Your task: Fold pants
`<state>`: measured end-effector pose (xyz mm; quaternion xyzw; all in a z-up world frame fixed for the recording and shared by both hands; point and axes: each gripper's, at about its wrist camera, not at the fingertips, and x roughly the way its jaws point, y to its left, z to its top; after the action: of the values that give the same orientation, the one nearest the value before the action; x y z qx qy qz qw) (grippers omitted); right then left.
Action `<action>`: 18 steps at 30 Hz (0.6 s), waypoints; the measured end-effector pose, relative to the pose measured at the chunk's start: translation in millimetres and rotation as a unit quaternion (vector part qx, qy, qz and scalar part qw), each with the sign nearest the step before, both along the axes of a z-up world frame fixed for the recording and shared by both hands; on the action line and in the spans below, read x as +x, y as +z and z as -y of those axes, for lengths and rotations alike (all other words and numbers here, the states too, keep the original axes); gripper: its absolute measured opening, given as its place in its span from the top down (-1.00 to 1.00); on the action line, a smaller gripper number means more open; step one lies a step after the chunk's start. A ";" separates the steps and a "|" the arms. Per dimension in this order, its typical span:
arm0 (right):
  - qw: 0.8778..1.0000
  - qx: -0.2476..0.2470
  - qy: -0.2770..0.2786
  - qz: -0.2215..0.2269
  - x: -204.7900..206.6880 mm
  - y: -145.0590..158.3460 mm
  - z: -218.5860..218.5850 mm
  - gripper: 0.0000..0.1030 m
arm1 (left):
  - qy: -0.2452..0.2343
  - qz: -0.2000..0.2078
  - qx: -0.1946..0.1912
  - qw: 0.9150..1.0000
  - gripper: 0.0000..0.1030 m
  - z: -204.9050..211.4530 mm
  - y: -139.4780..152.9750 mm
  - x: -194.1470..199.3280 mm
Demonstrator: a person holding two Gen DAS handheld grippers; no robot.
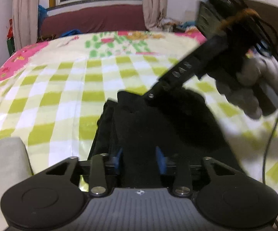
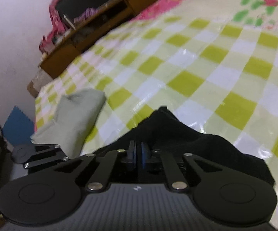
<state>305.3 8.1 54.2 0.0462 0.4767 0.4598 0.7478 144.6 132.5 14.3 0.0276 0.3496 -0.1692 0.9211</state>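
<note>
- Pants, black and bunched, lie on a bed covered by a green-and-white checked sheet, near its front edge.
- In the left wrist view a thick fold of the pants runs straight up between the two blue pads of the left gripper.
- The pads press on both sides of that fold, so the left gripper is clamped on the pants, with its jaws held partly apart by the bulk of the cloth.
- Beyond the left jaws the fabric spreads into a dark heap with a raised corner at the far side.
- The right gripper reaches into that heap from the upper right, its tip sunk in the cloth, held by a gloved hand with black cables trailing above it.
- In the right wrist view the right gripper has its blue pads drawn nearly together.
- Black cloth is pinched in the narrow slit between them, so the right jaws are clenched on the pants.
- From the right jaws the fabric rises to a peak just ahead and drapes down to the right over the sheet.
- A pale folded cloth sits on the bed to the left of the pants, near but apart from them.
- Part of the left gripper shows beside that cloth at the lower left.
</note>
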 end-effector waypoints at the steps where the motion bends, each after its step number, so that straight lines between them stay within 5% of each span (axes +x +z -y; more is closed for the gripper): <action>1: 1.000 0.016 -0.014 0.006 -4.7 8.3 10.4 0.89 | -0.001 0.009 -0.005 1.000 0.20 -0.8 6.1 -0.1; 5: 0.995 0.051 -0.076 0.036 -5.4 24.7 38.8 0.99 | -0.009 0.052 0.016 0.999 0.22 3.8 15.2 7.8; 7: 0.992 0.024 -0.105 0.061 2.5 15.4 33.2 0.99 | 0.004 0.045 0.064 0.997 0.16 9.4 -4.4 23.1; 10: 0.990 -0.035 -0.123 0.052 10.9 -10.5 17.3 0.97 | 0.019 0.032 0.079 0.996 0.14 11.7 -16.3 26.1; 14: 0.984 0.005 -0.150 0.099 -23.4 18.2 40.8 0.84 | 0.032 0.077 0.100 0.991 0.10 8.7 8.2 5.2; 18: 0.975 0.035 -0.174 0.136 -75.1 39.9 68.0 0.83 | 0.037 0.090 0.078 0.992 0.10 4.2 21.9 -4.0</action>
<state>230.2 -59.9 94.1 0.0915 0.3382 0.3414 0.8722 140.6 128.3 36.2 0.1015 0.2786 -0.1044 0.9493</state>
